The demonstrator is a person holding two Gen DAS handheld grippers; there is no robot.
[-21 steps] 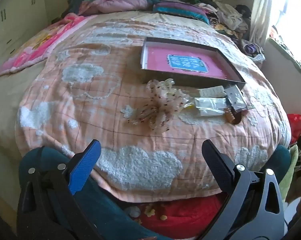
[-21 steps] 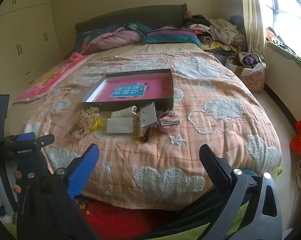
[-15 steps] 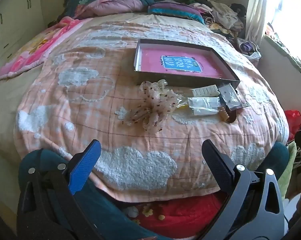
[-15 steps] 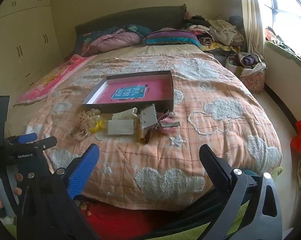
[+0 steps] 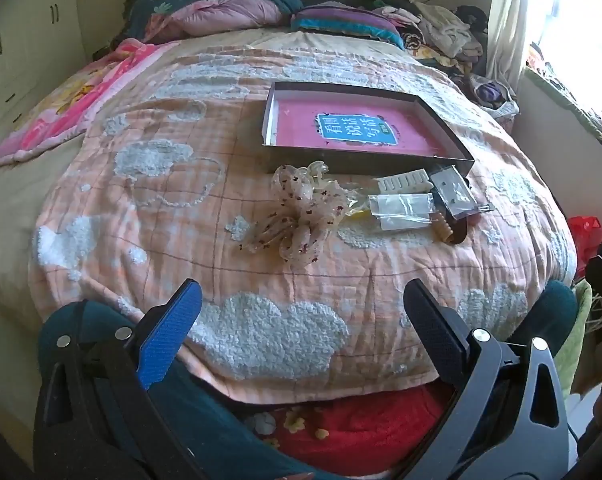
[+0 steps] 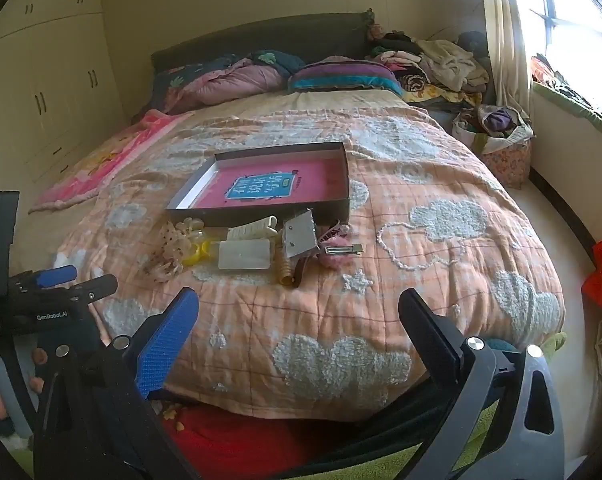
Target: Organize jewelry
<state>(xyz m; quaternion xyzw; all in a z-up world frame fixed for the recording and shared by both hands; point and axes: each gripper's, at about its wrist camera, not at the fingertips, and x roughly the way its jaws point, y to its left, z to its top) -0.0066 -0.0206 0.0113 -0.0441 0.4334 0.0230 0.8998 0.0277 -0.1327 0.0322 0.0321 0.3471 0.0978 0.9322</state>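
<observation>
Tools: left tool and right tool released, empty; approach bow low, place in box.

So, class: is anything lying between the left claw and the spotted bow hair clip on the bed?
Nothing visible does. The left claw is open over the near edge of the quilt, and only bare quilt lies between it and the bow hair clip. The other accessories sit to the bow's right.

Daylight is pouring through the window past a pale curtain, a bed under an orange cloud quilt is filling the room, cream wardrobes are lining the wall
</observation>
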